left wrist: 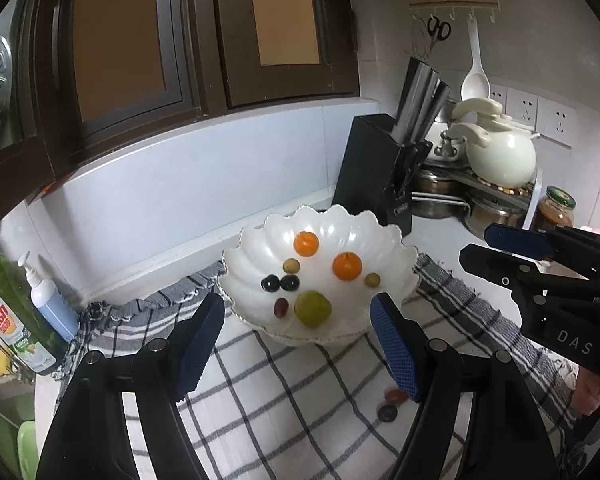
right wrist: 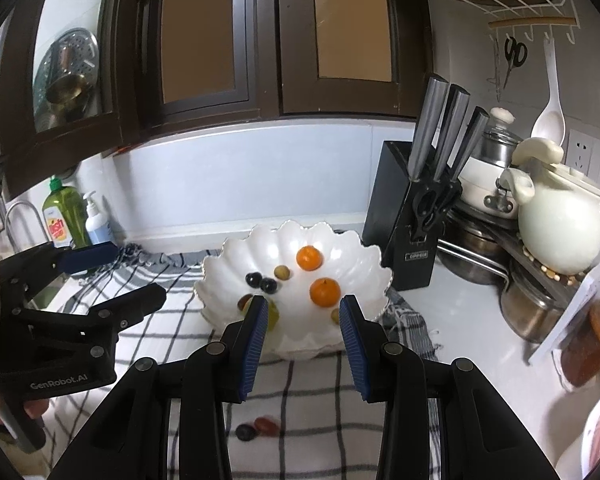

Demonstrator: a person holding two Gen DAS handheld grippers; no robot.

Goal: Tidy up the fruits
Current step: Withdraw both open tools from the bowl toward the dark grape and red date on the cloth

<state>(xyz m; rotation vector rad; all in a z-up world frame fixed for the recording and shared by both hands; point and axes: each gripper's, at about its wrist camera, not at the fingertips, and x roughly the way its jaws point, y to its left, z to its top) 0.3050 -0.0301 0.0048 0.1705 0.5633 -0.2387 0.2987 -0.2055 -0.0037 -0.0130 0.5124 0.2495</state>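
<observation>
Holding oranges (left wrist: 306, 243), grapes (left wrist: 279, 283), green fruit (left wrist: 312, 308): white bowl (left wrist: 388, 240).

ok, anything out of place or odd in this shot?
Two small fruits, a dark grape and a reddish one, lie loose on the checked cloth, outside the white scalloped bowl that holds the rest. Both hand-held grippers, left and right, are open and empty. Nothing looks spilled or damaged.
</observation>
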